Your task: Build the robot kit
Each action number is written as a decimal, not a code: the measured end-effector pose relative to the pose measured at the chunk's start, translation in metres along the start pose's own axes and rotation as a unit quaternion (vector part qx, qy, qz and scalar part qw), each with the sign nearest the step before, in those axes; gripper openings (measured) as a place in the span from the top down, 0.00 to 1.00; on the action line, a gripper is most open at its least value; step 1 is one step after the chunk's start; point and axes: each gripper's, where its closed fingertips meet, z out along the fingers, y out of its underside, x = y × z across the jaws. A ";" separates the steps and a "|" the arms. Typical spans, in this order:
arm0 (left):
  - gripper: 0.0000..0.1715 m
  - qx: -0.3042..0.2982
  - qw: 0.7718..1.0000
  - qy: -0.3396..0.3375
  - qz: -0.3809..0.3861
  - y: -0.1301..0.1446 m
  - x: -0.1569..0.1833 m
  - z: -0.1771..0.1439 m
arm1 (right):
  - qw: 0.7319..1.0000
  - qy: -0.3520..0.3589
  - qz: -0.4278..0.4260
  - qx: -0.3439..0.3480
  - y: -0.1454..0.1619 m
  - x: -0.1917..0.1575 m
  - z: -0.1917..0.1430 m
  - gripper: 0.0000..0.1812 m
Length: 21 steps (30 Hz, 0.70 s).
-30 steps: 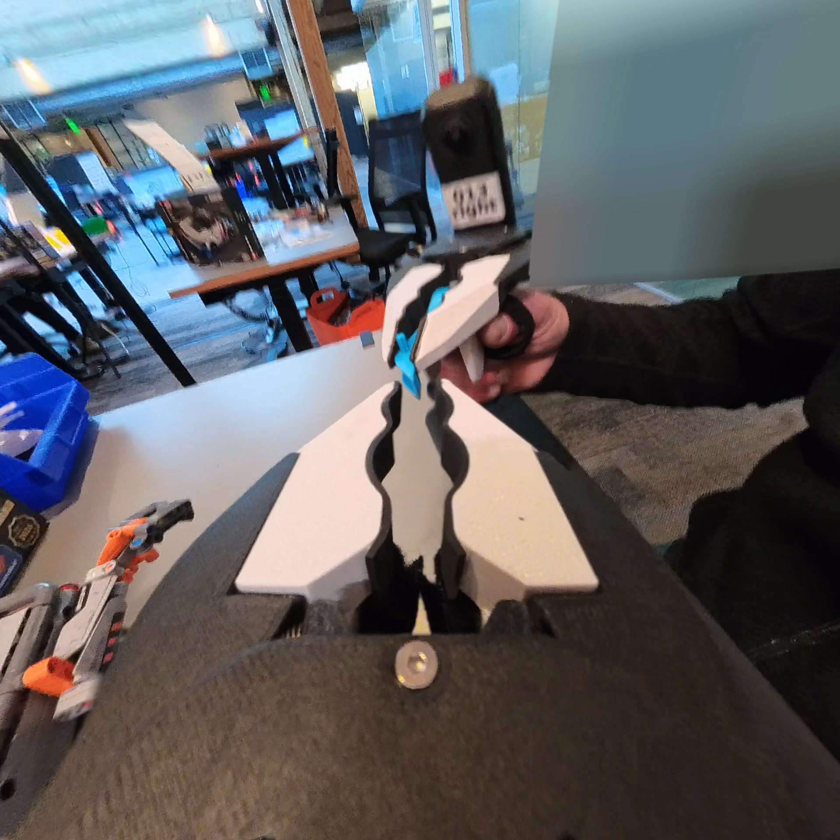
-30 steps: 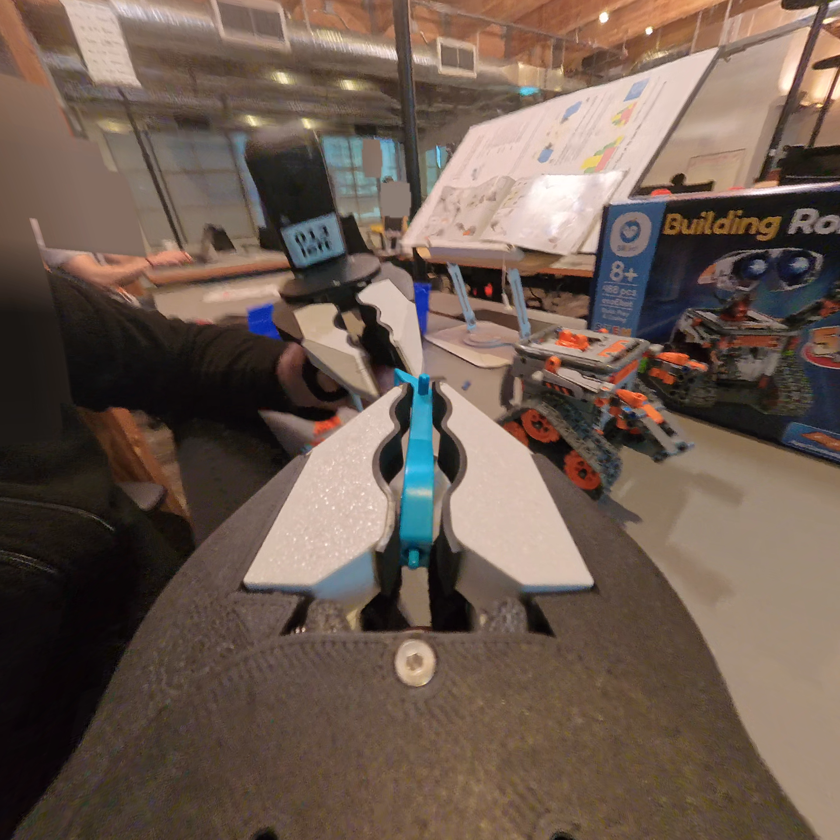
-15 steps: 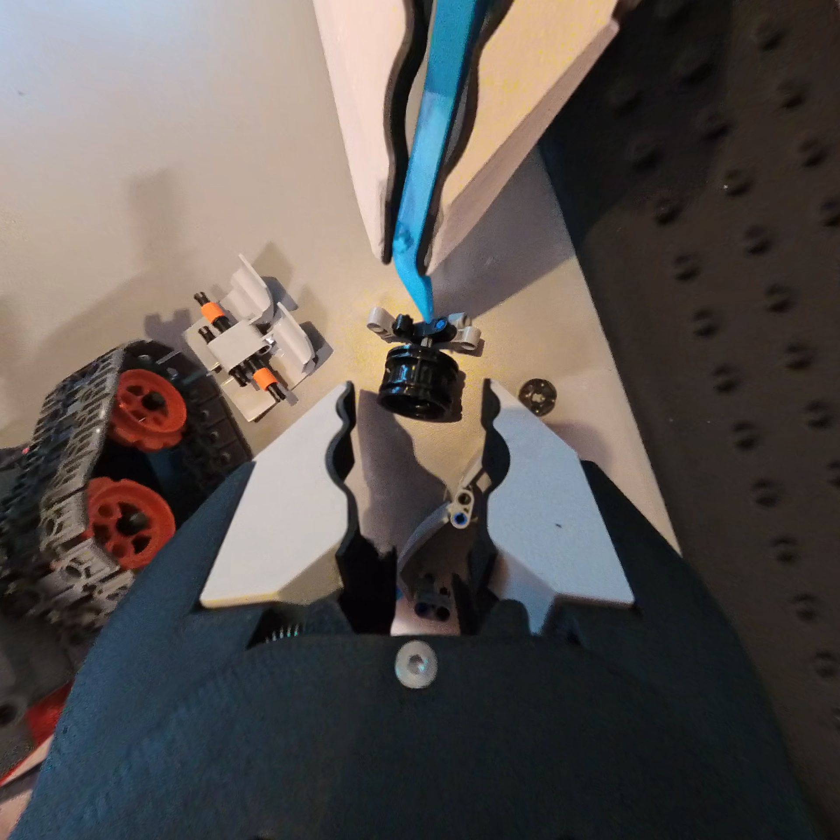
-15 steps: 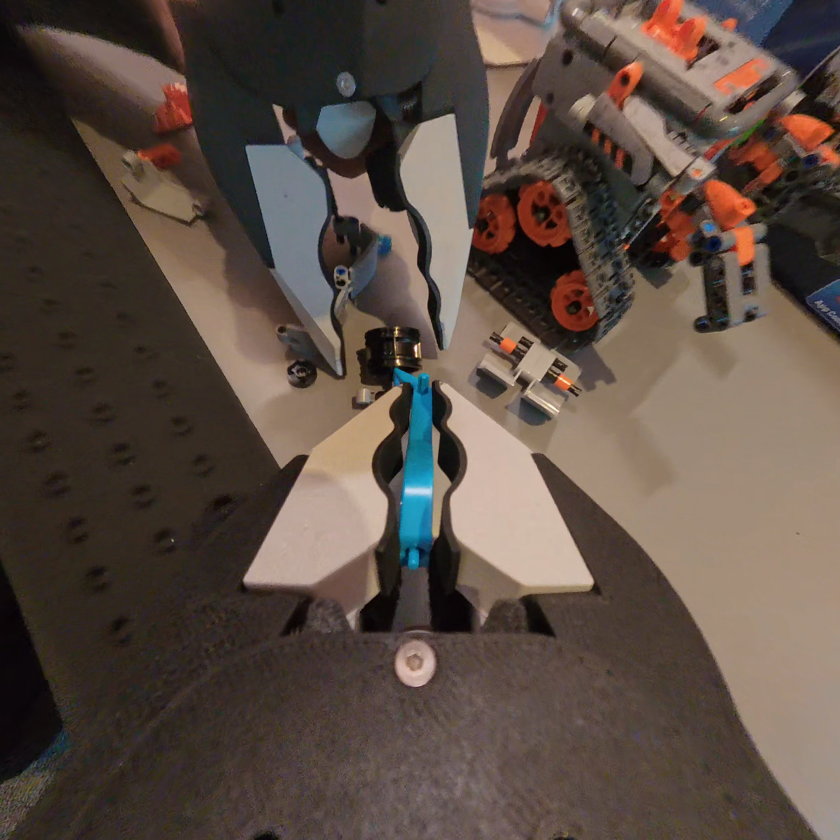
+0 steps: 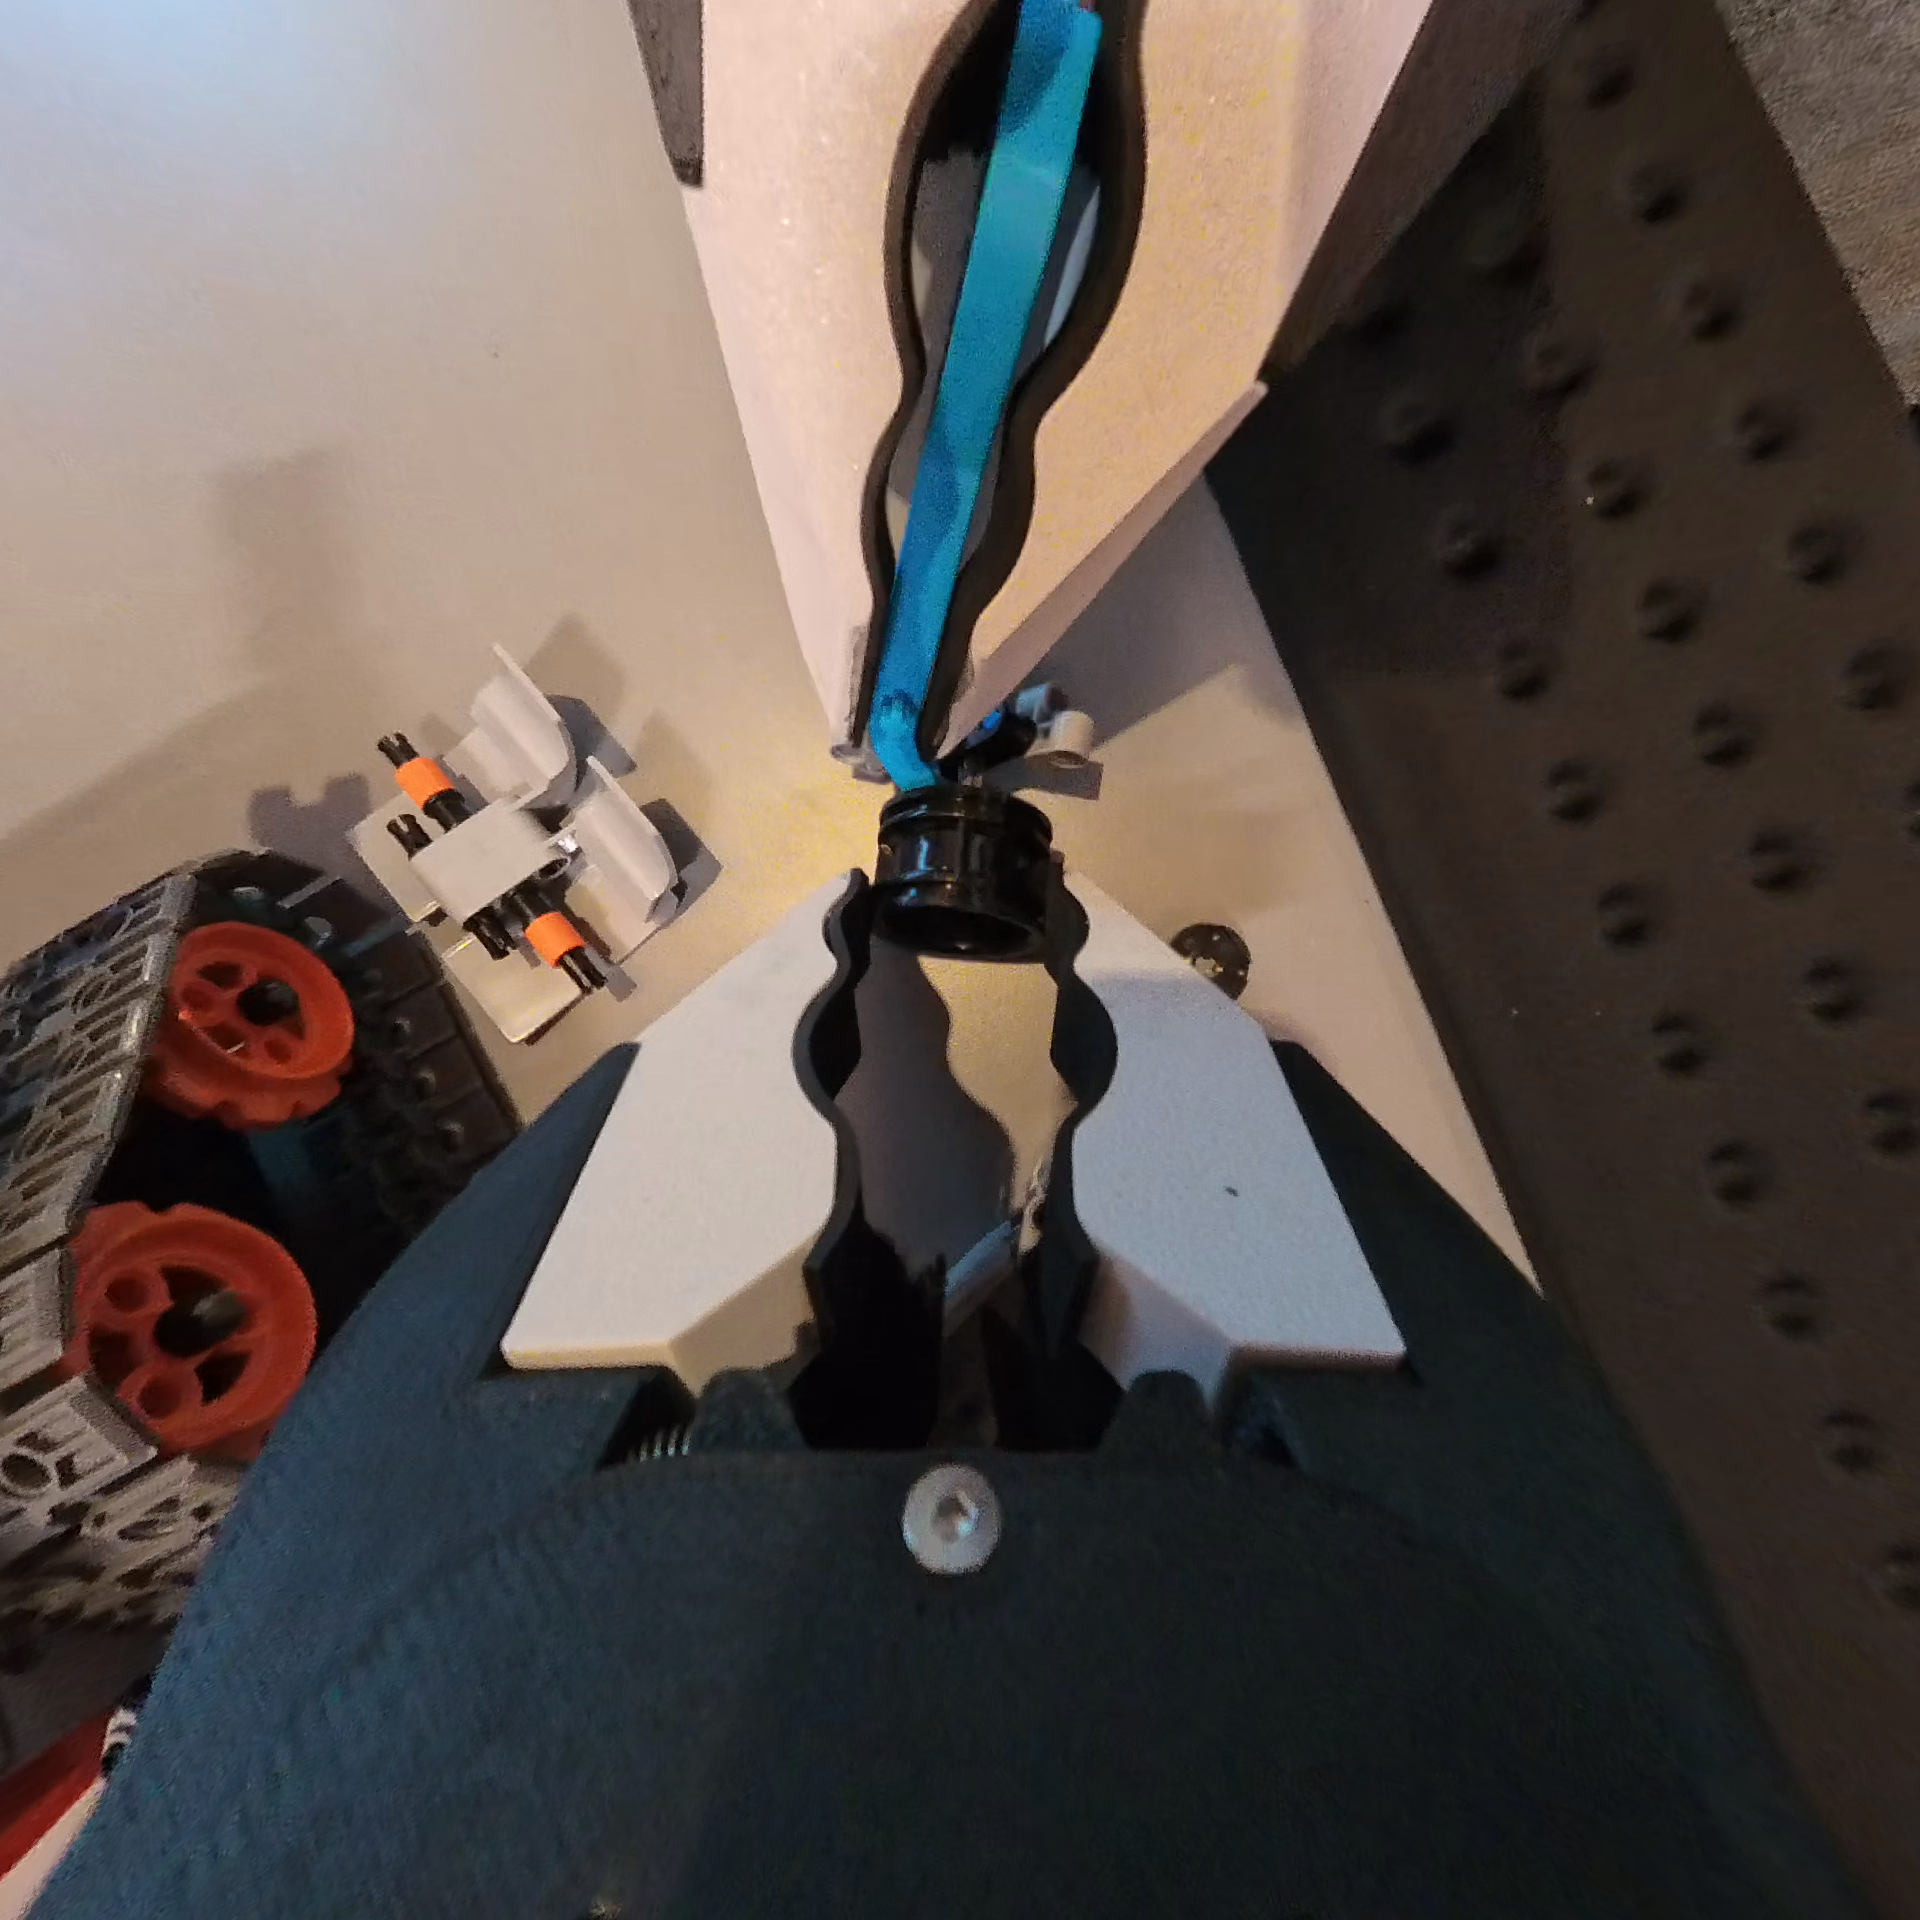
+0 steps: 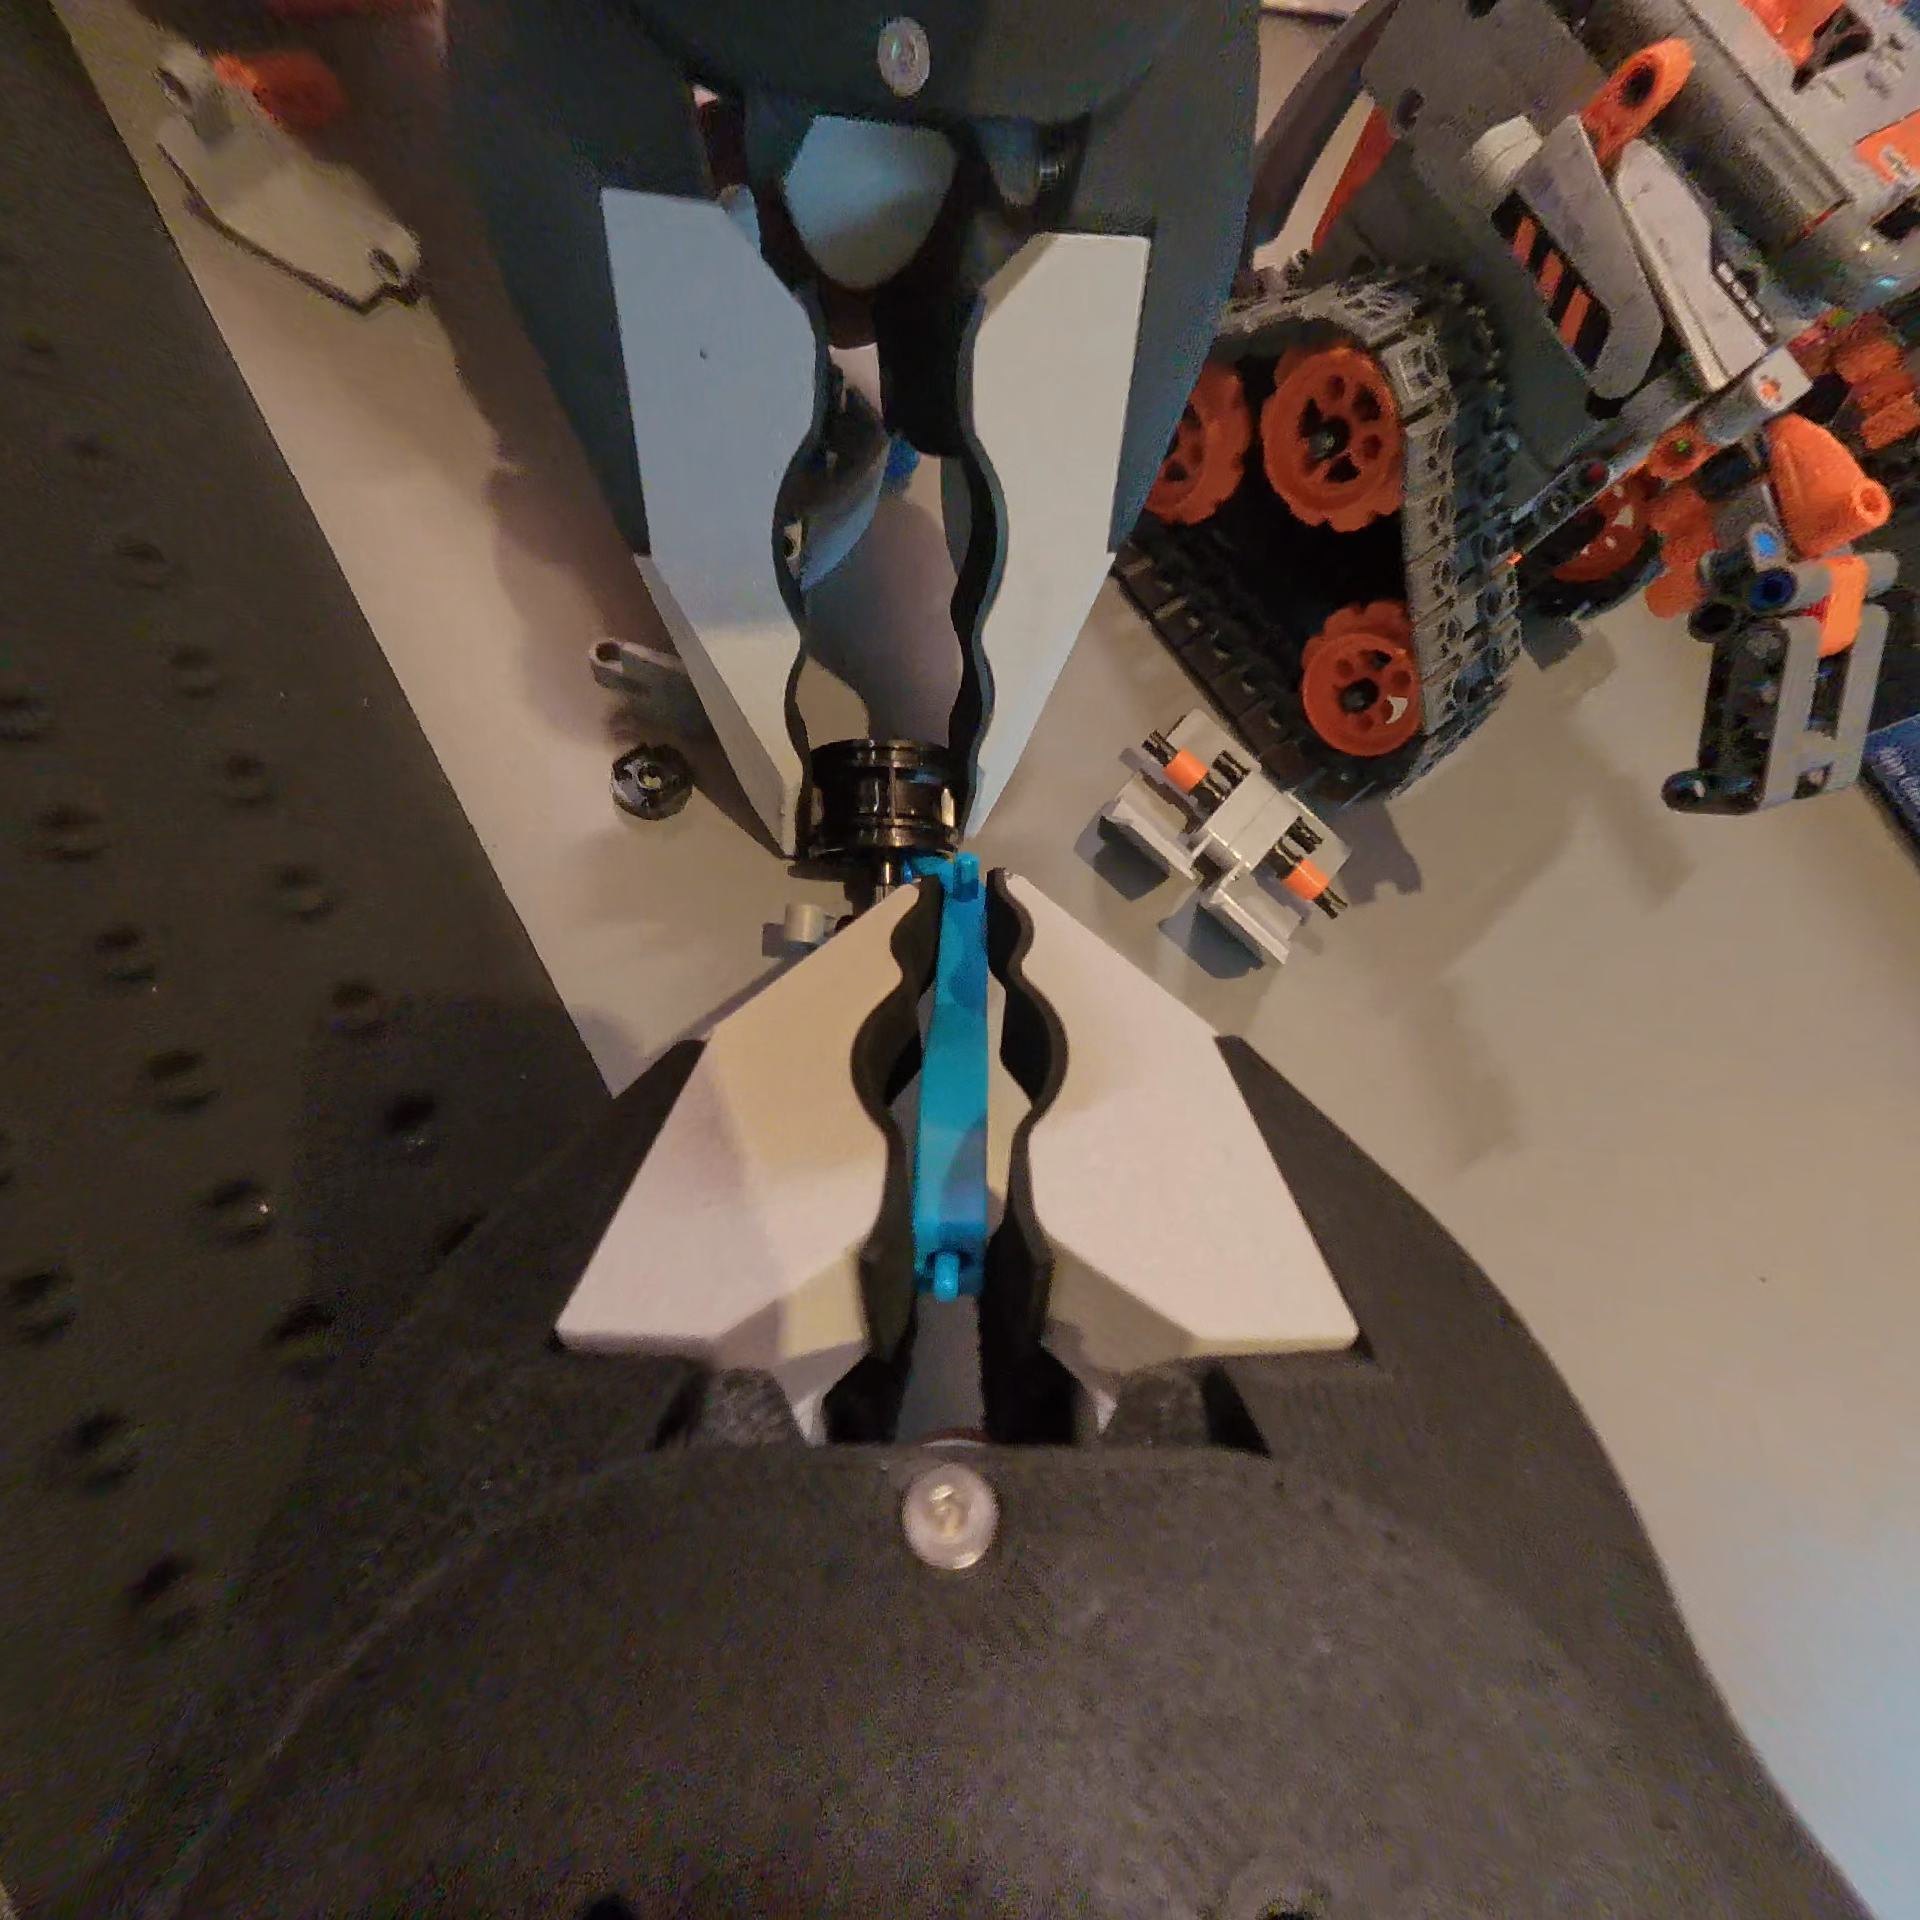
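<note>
My left tool [image 5: 961, 904] is clasping a black wheel hub [image 5: 961, 883] at its tips; my right tool [image 6: 956, 883] is pinching a blue pry bar [image 6: 951, 1081], tip touching the hub; a tracked model [image 6: 1351, 520] is sitting near the hub on the surface [image 6: 1558, 1143].

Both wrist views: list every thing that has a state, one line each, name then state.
left gripper: shut on the black wheel hub, standing on the table
right gripper: shut on the blue tool, tip at the hub
tracked robot: upright, apart
grey bracket piece: lying loose
</note>
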 end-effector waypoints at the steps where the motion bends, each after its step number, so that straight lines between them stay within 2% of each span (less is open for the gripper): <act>1: 0.82 -0.001 1.000 -0.001 0.000 0.000 0.000 0.000 | 1.000 -0.006 0.009 0.001 0.000 0.000 0.000 0.97; 5: 0.82 0.003 1.000 0.020 -0.003 0.000 0.002 0.000 | 0.999 -0.030 0.007 0.010 0.000 -0.001 0.000 0.96; 8: 0.82 0.003 1.000 0.030 0.006 0.001 0.003 0.001 | 0.998 -0.033 -0.048 0.004 -0.001 -0.003 0.000 0.97; 11: 0.82 0.003 0.999 0.032 0.022 0.000 0.004 0.001 | 0.996 -0.059 -0.068 -0.003 0.001 -0.007 0.005 0.97; 16: 0.82 -0.005 0.999 0.028 0.038 0.001 0.005 0.000 | 0.994 -0.092 -0.065 0.015 -0.001 -0.010 0.006 0.97; 21: 0.82 0.011 0.999 0.032 0.042 0.001 0.004 0.000 | 0.995 -0.080 -0.046 0.024 -0.001 -0.009 0.006 0.97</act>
